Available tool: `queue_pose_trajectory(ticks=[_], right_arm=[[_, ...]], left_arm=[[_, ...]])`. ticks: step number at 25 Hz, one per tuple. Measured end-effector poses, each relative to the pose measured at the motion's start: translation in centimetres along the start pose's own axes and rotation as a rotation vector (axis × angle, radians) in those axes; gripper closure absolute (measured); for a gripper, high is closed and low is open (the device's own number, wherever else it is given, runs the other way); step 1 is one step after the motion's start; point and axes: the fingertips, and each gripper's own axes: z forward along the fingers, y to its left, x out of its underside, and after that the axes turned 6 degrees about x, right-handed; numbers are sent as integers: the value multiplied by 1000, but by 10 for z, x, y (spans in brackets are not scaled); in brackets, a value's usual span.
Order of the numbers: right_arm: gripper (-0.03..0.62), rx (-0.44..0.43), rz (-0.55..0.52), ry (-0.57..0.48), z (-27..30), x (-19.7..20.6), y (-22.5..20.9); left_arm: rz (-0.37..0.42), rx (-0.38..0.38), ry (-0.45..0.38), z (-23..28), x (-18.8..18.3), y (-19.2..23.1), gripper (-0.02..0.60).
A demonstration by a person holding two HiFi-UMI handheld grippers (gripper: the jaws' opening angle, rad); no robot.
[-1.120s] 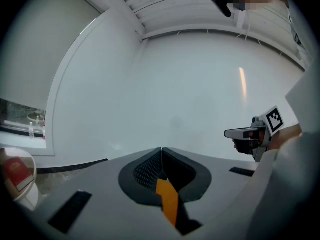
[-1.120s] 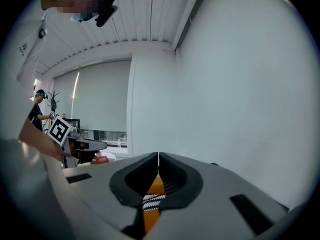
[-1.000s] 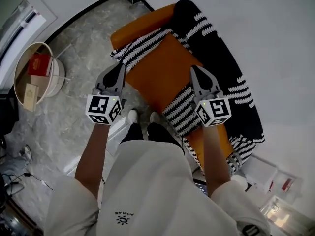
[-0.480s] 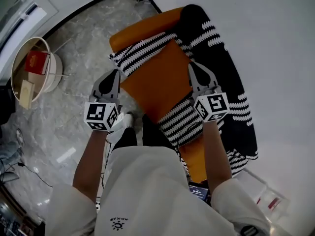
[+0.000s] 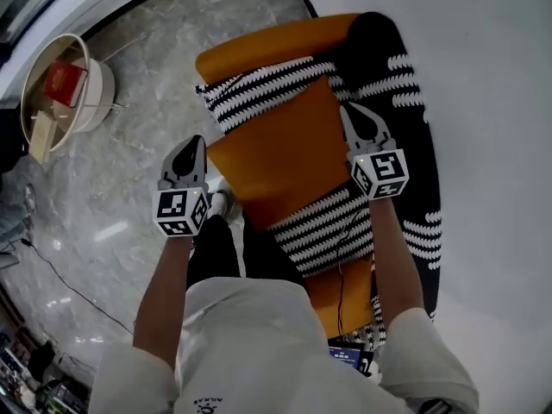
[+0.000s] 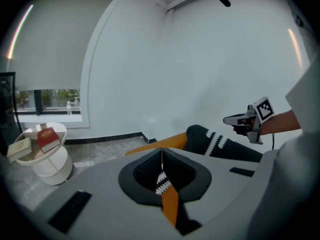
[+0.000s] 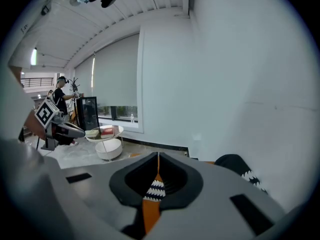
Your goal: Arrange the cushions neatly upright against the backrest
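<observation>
- The orange sofa (image 5: 276,149) lies lengthwise between the two claws. Its bare seat fills the gap from one claw to the other.
- The dark backrest (image 5: 414,136) with white marks runs along the wall on the outer side of the right claw. No striped cushion leans on it in the head view. Whether its dark cover is a throw or padding I cannot tell.
- The far striped cushion (image 5: 259,89) lies flat across the seat, ahead of both claw tips, with one end reaching the sofa's front edge — not upright.
- The near striped cushion (image 5: 323,227) also lies flat. It sits behind the right claw's tip, beside its marker cube and partly under that forearm.
- The right claw (image 5: 349,110) is closed with nothing in it. It hangs over the seat just beside the backrest, between the two cushions.
- The left claw (image 5: 197,143) is closed and empty too. It is off the sofa's front edge, over the marble floor, near the far cushion's end.
- My judgement: the arranging has not begun — both cushions have yet to be gripped, stood up and set against the backrest.
</observation>
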Motion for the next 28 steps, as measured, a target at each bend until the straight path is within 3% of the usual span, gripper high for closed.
queue_pose_trajectory(ticks=[6,13,19,21,25,28], right_arm=[[568,-58,-62,97,66,60,-18],[569,-51,-7,242,132,136,-39],[568,-63,-68,392,182,188,-42],[568,-68,-77,443,189,206,-44],[555,-75,-90,497,191,223,-51],[417,-60,-81,516,189,229,-58]], left_arm=[[-62,-92,75,34,63,37,561],[-165,-160,230,70,171,81,561],[-250,-231,362,88,236,113,557],[-284,-252,411,89,259,116,519],[-378,-246,459,89,287,109,380],[-455,-257,481,85,304,104,297]])
